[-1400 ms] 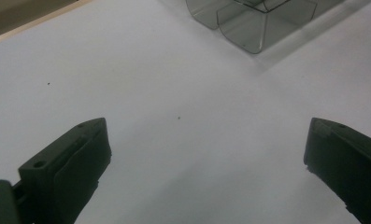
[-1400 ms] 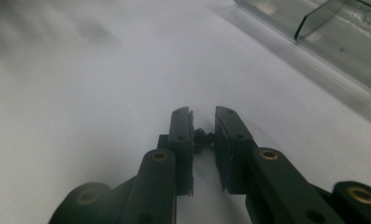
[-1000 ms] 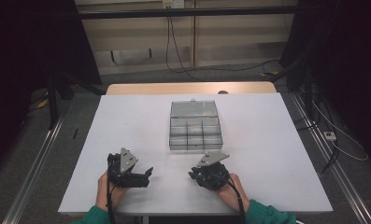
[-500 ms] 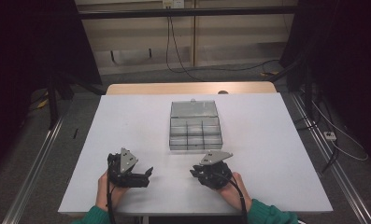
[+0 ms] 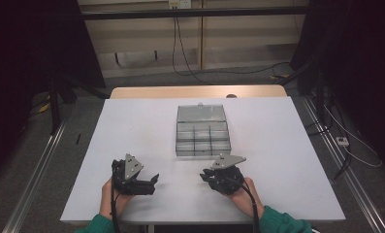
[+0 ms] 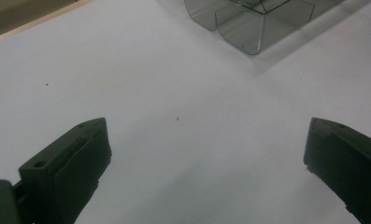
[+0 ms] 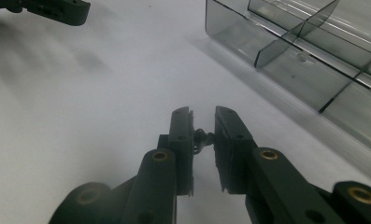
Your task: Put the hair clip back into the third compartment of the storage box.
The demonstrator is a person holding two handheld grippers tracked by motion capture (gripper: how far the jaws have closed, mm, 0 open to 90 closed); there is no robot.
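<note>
The clear divided box (image 5: 201, 130) sits mid-table, lid raised at the back, so you can reach its compartments from the front. Your right gripper (image 7: 203, 122) has its jaws nearly pressed together on what may be a small dark part, too blurred to identify. Your left gripper (image 6: 206, 154) rests spread wide and empty, and the box's contents cannot be made out.

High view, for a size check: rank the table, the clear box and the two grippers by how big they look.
1. Table: largest by far.
2. Clear box: next.
3. Left gripper and right gripper: smallest, and they look about alike, so no ranking between them. They also sit nearer the camera than the box.
</note>
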